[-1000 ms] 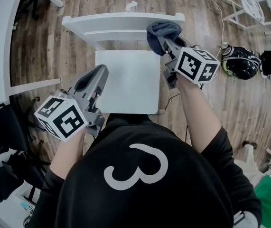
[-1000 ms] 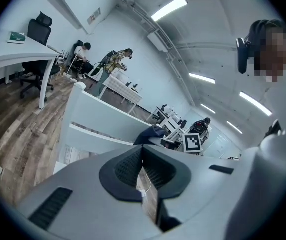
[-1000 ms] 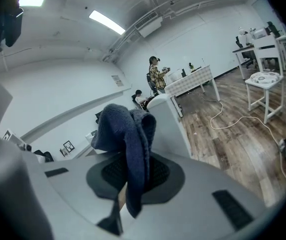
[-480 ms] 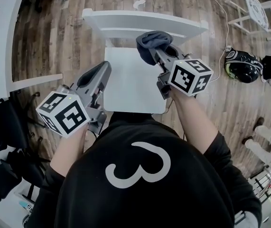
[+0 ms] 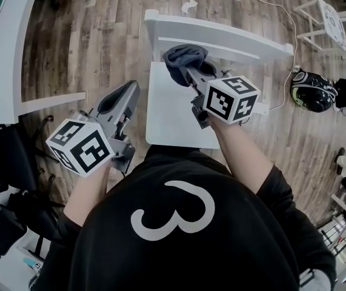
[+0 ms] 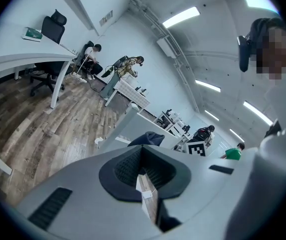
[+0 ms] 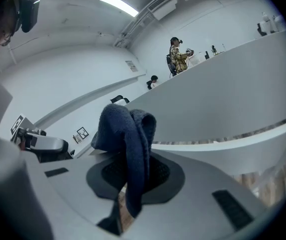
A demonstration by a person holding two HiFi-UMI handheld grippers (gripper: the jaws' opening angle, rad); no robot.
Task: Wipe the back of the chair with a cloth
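Head view: right gripper (image 5: 189, 73) clamps blue cloth (image 5: 183, 57) at chair back (image 5: 221, 39), twelve o'clock of seat (image 5: 173, 111); left gripper (image 5: 123, 94), nine o'clock, jaws together, empty.

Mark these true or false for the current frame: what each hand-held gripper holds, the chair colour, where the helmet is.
1. The right hand-held gripper is shut on a dark blue cloth. True.
2. The left hand-held gripper holds a second cloth. False: its jaws are together with nothing between them.
3. The chair is white. True.
4. A helmet sits on the chair seat. False: the helmet lies on the wood floor, to the right of the chair.
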